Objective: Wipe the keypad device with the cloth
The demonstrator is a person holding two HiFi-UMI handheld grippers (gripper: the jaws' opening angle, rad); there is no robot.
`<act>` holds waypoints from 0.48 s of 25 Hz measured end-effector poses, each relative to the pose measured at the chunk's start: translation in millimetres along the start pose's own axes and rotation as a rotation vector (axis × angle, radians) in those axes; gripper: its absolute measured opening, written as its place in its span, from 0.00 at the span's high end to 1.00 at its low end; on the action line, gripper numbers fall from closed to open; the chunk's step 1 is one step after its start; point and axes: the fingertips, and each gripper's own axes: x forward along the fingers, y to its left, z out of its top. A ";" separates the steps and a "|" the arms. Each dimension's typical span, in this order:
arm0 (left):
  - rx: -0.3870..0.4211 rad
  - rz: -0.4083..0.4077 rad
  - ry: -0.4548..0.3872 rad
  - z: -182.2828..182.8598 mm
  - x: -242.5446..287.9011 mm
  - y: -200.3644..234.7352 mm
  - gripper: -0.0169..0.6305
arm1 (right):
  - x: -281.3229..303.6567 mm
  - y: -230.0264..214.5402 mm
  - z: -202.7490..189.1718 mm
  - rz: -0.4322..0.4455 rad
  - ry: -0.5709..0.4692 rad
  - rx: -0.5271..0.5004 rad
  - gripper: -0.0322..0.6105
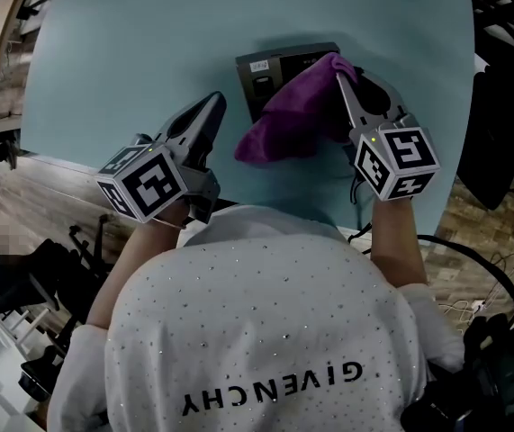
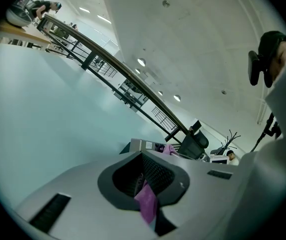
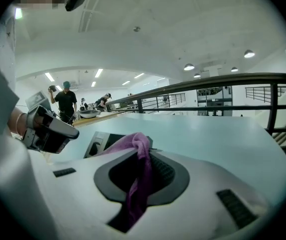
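The dark keypad device [image 1: 270, 68] lies on the pale blue table [image 1: 130, 52], a little right of the middle. A purple cloth [image 1: 294, 108] is draped over the device's right part and hangs toward me. My right gripper [image 1: 338, 64] is shut on the cloth's upper corner; in the right gripper view the cloth [image 3: 138, 174] runs down between the closed jaws, with the device [image 3: 98, 142] just beyond. My left gripper [image 1: 210, 108] hovers left of the device, jaws together, apart from the cloth. The left gripper view shows the device [image 2: 141, 145] ahead, and a small purple strip at the jaw seam.
The table's near edge [image 1: 67, 162] runs close in front of me, with wood floor below. Black cables [image 1: 473, 259] and dark equipment [image 1: 500, 133] sit to the right. A metal railing [image 3: 218, 84] lies past the table's far side, and people stand far off.
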 end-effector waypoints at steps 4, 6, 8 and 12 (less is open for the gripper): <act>0.007 -0.004 -0.008 0.9 -0.3 -5.0 0.97 | -4.5 -12.1 -2.3 -0.046 0.005 0.022 0.90; -0.008 -0.008 -0.038 5.6 -2.8 -5.1 0.97 | -7.6 -9.8 5.1 -0.041 -0.028 0.028 0.90; -0.018 -0.004 -0.065 9.7 -4.0 -5.1 0.97 | -10.8 2.8 18.0 0.018 -0.089 0.020 0.90; -0.010 0.022 -0.067 8.6 -6.5 -3.5 0.97 | -5.8 54.8 30.5 0.220 -0.140 -0.023 0.90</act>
